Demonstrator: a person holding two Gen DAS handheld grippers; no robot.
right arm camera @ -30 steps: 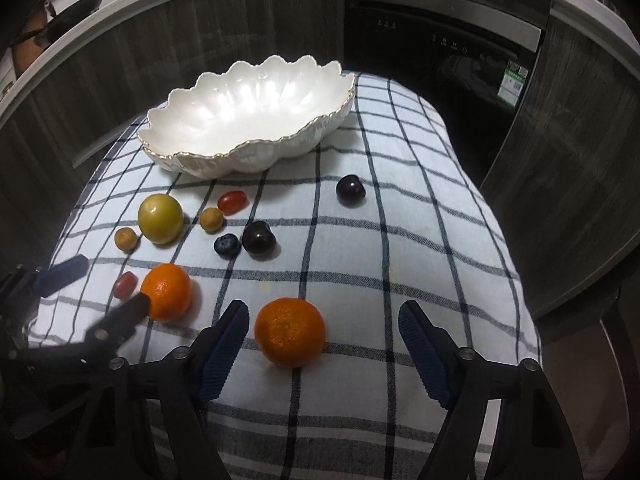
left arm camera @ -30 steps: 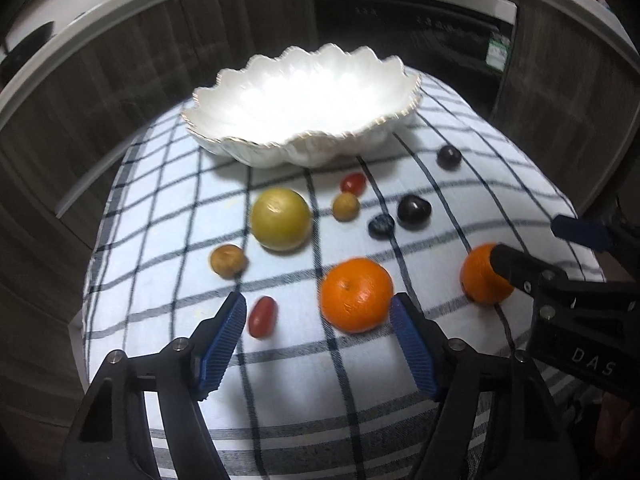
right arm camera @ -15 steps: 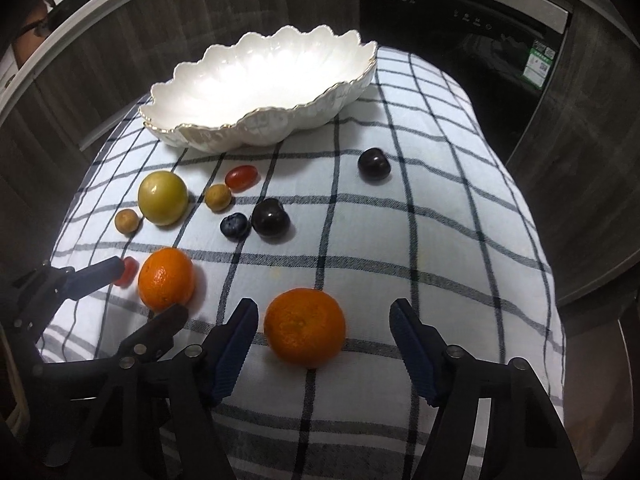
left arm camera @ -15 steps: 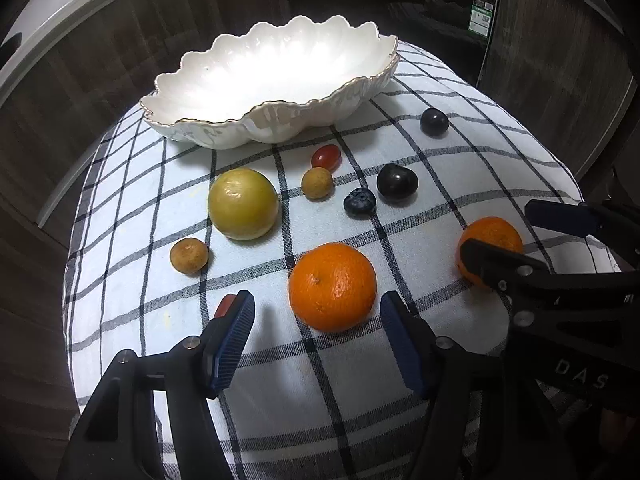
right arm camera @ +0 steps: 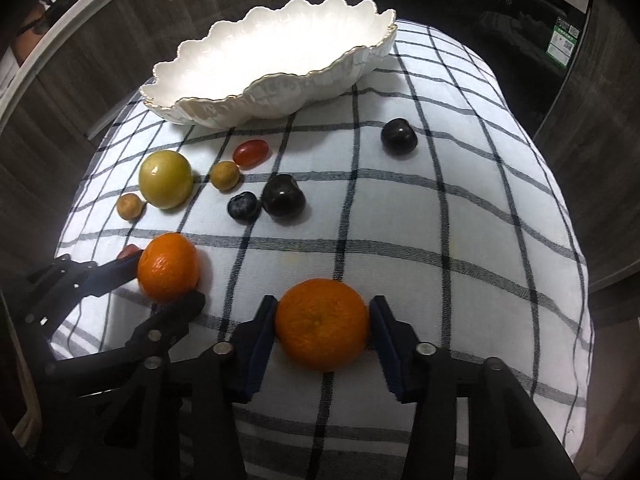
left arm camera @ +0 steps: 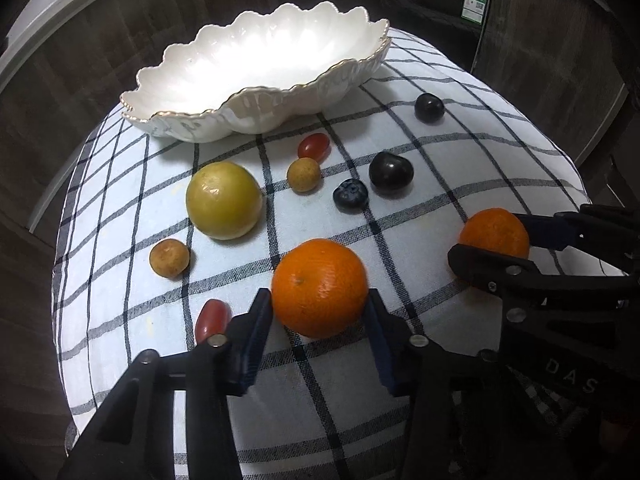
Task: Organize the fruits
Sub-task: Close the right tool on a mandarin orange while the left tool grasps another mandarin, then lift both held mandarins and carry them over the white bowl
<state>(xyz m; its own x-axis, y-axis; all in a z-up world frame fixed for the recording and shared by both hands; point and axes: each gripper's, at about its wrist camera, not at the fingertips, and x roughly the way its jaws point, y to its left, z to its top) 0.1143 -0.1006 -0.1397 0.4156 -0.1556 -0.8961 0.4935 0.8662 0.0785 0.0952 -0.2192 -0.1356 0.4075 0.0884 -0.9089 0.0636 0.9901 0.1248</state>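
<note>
Both grippers have dropped and I am closing the left gripper (left arm camera: 320, 320) and right gripper (right arm camera: 322, 332) onto 2 oranges (left arm camera: 320, 288) (right arm camera: 321, 323), pads touching; next I lift them to the bowl (left arm camera: 328, 80).

Dark wood cabinets (left arm camera: 72, 60) — black appliance (right arm camera: 500, 8) (labelled)

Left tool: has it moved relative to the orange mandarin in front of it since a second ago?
Yes. The left tool has advanced and closed around the orange mandarin, its blue pads now at the fruit's sides.
</note>
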